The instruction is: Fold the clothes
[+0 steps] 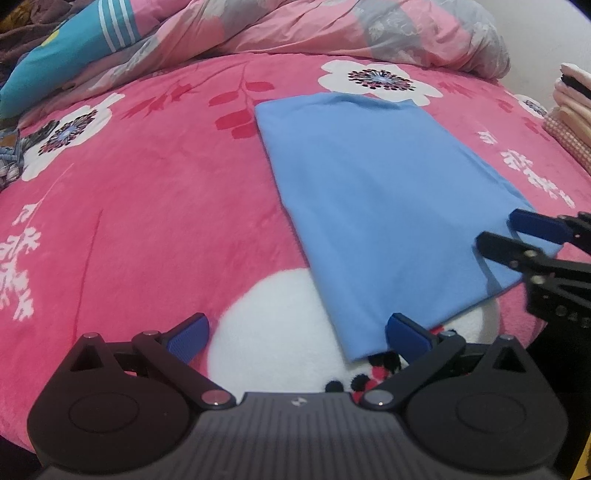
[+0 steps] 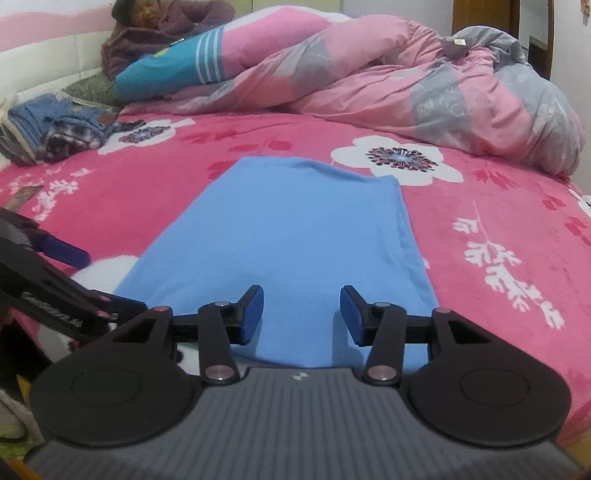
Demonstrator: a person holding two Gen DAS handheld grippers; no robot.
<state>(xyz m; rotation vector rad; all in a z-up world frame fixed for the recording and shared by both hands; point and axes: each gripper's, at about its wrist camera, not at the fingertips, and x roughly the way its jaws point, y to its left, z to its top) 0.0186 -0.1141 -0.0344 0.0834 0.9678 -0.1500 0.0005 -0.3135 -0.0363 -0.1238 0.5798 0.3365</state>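
Observation:
A light blue garment (image 1: 373,206) (image 2: 284,229) lies flat on the pink flowered blanket (image 1: 147,206) (image 2: 498,206), folded into a long narrow rectangle running away from me. My left gripper (image 1: 299,334) is open wide at its near left corner; the right pad (image 1: 406,332) sits at the cloth's edge and the left pad is over bare blanket. My right gripper (image 2: 303,314) is open over the near end of the garment, with nothing between its fingers. It also shows at the near right corner in the left wrist view as the right gripper (image 1: 517,236).
A crumpled pink and grey duvet (image 2: 443,92) and a blue striped pillow (image 2: 173,70) lie across the far side of the bed. A heap of clothes (image 2: 55,125) sits far left, and a person (image 2: 159,26) lies by the headboard. Folded items (image 1: 572,103) are stacked at the right.

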